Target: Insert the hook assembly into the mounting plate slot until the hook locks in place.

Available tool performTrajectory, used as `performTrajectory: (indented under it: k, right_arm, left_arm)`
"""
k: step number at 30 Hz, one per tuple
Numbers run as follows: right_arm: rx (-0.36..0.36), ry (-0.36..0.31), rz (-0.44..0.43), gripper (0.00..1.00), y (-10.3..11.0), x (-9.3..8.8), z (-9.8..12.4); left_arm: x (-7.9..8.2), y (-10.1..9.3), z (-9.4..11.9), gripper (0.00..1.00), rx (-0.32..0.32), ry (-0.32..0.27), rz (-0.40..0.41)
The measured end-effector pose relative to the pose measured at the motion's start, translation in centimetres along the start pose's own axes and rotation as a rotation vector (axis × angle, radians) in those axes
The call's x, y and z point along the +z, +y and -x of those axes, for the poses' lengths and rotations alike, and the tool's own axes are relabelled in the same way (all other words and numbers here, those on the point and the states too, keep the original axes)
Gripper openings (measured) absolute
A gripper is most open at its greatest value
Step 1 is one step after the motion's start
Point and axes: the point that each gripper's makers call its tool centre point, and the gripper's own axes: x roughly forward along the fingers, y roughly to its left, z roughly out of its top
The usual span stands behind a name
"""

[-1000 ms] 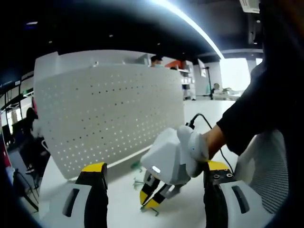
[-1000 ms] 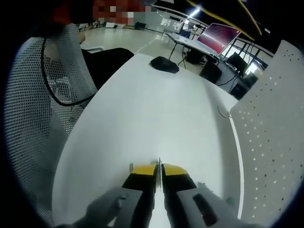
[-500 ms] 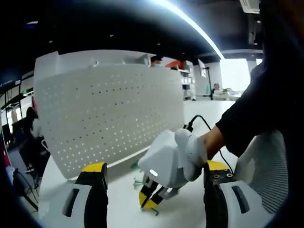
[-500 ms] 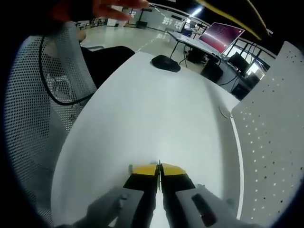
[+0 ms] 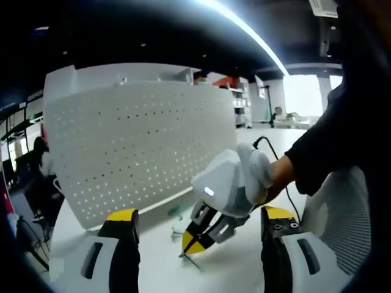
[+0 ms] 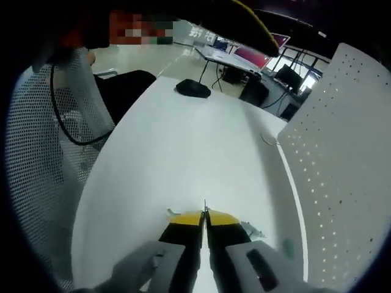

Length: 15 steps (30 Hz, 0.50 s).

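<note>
Office space with ceiling strip lighting surrounds a white desk (image 6: 183, 152). On the desk stands the mounting plate (image 5: 140, 146), a large white perforated panel, upright, also visible along the right edge of the right gripper view (image 6: 342, 159). A mesh-backed chair (image 6: 43, 152) sits beside the desk, with a dark cable draped over it. A dark computer mouse (image 6: 192, 88) lies at the far end of the desk.

Right hand-held gripper (image 5: 197, 239): in the left gripper view it is above the desk, near the foot of the mounting plate and apart from it, carried by a person's hand (image 5: 259, 174). Its jaws are closed on a thin metal wire part, judged to be the hook assembly (image 5: 189, 259), whose lower end points toward the desk. In the right gripper view a fine wire tip (image 6: 205, 206) projects from between the closed yellow jaw tips. More small wire pieces (image 5: 177, 232) lie on the desk near the plate base.

Left hand-held gripper (image 5: 195, 244): jaws wide apart, holding nothing, facing the plate.

Step in hand: transport of the grasped hook toward the plate. Insertion is not yet begun.

Next move, as judged: raise the hook to a row of holes, align its prongs square to the panel face, then press in and down until it seats. The thin wire may rotate in the jaws; keep the grip firm.
</note>
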Motion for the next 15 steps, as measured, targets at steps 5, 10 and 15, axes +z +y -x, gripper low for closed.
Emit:
performTrajectory:
  k: [5,10,15]
  right_arm:
    - [-0.067,-0.053,-0.094,0.0,-1.1,0.3,1.7]
    - [-0.123,-0.108,-0.196,0.0,-2.2,0.9,3.4]
    - [-0.161,-0.139,-0.239,0.0,-3.0,1.7,4.8]
  left_arm:
    - [-0.1,-0.1,-0.1,0.82,-0.005,0.005,-0.002]
    - [-0.2,-0.3,-0.1,0.81,-0.007,0.009,-0.006]
    - [-0.2,-0.5,-0.2,0.8,-0.015,0.012,-0.01]
